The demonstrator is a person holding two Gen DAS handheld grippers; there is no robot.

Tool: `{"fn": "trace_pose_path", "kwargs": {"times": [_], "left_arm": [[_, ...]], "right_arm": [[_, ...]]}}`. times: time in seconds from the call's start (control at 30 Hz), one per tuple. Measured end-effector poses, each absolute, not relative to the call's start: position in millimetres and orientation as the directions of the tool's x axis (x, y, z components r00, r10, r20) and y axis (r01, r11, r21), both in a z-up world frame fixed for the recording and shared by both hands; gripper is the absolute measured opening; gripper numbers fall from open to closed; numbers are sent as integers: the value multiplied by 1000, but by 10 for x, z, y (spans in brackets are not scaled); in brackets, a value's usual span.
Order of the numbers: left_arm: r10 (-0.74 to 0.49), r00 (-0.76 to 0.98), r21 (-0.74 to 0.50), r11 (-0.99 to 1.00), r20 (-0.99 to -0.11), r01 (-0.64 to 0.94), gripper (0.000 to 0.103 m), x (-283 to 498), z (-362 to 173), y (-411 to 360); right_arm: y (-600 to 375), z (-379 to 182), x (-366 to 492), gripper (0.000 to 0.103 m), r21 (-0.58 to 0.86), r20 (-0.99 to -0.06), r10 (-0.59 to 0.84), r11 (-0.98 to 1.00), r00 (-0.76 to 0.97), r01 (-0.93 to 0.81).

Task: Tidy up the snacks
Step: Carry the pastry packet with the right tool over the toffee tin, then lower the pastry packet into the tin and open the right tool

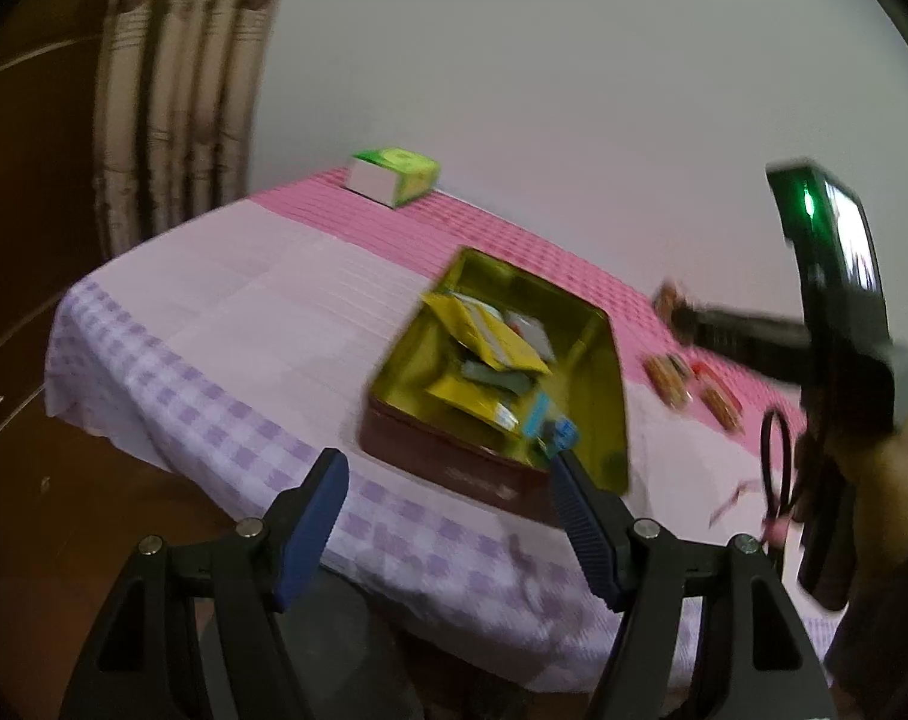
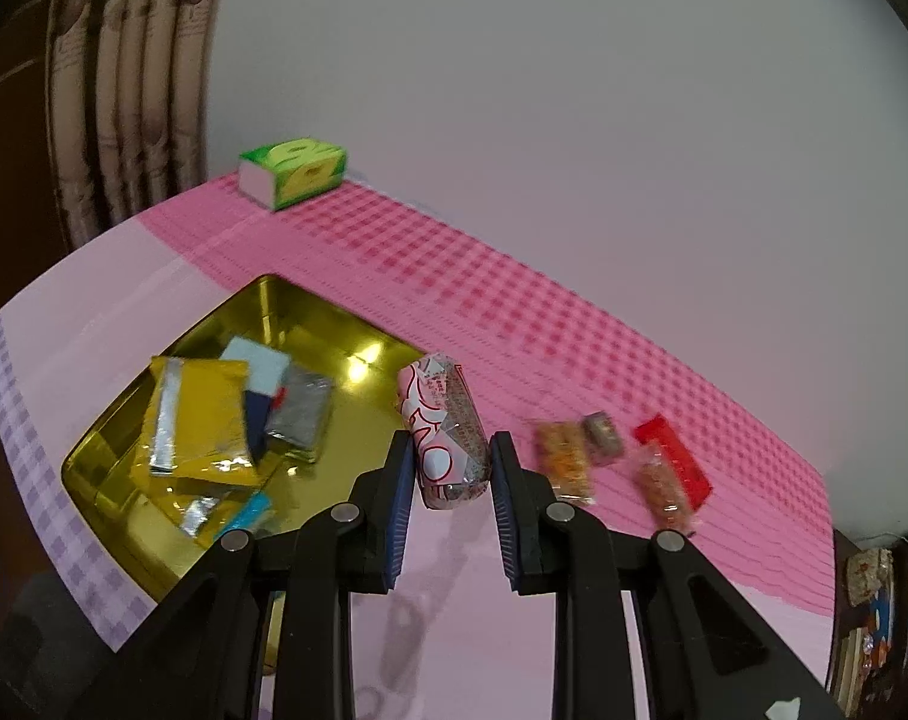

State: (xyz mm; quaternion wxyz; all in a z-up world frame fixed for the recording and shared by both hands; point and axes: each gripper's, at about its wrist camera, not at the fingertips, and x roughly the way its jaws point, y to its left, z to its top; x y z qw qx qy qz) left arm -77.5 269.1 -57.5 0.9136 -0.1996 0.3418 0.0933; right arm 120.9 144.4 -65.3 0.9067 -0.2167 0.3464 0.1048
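Observation:
A gold-lined tin point(image 1: 604, 372) point(image 2: 310, 312) sits open on the table with several snack packets inside, among them yellow packets point(image 1: 490, 342) point(image 2: 205, 420) and a grey one point(image 2: 301, 411). My right gripper point(image 2: 448, 450) is shut on a pink-and-white wrapped snack roll point(image 2: 445, 438), held above the cloth just right of the tin. In the left wrist view the right gripper's body point(image 1: 838, 312) reaches in from the right. My left gripper point(image 1: 448, 474) stands open before the tin's near wall, nothing between its fingers. Loose orange snack bars point(image 2: 565, 459) point(image 1: 670, 381) and a red packet point(image 2: 673, 459) lie on the cloth.
A green tissue box point(image 1: 397, 177) point(image 2: 295, 171) stands at the table's far corner by the white wall. The pink and lilac checked tablecloth point(image 1: 244, 324) point(image 2: 574, 324) hangs over the near edge. Curtains point(image 1: 178, 78) hang at the left. Cluttered shelves point(image 2: 880, 600) show at the lower right.

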Motion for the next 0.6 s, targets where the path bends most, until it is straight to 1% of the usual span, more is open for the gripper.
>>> {"fn": "trace_pose_path", "kwargs": {"times": [0.13, 0.6], "left_arm": [[60, 741, -319, 877, -668, -358, 71, -774, -597, 2828], [49, 726, -325, 872, -686, -366, 71, -735, -654, 2867]], "right_arm": [[1632, -826, 1199, 22, -323, -691, 51, 870, 721, -372], [1890, -1174, 1193, 22, -331, -731, 49, 847, 681, -417]]}}
